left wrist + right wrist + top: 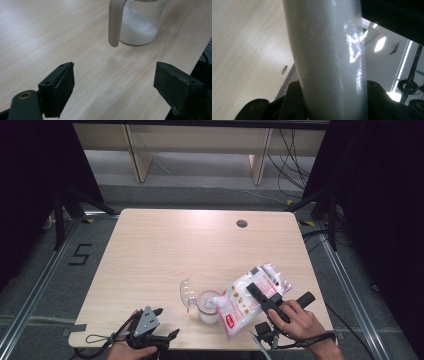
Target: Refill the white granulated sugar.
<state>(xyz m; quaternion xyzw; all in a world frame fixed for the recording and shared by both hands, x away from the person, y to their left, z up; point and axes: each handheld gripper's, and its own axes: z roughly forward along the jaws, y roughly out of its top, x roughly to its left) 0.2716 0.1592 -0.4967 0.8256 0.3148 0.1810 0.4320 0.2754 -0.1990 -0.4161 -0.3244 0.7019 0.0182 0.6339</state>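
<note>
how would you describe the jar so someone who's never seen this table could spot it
Start at the wooden table and go to its near edge, right of the middle. The jar stands there, clear-walled and partly filled with white powder, with its lid flipped open to the left. Unlike the printed plastic bag tilted over it in the right gripper, it is rigid and upright.

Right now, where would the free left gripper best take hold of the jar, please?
Probably by its handle, approached from the left gripper's own side: the handle faces the open jaws and hangs clear of the jar wall, narrow enough to fit between them.
</note>
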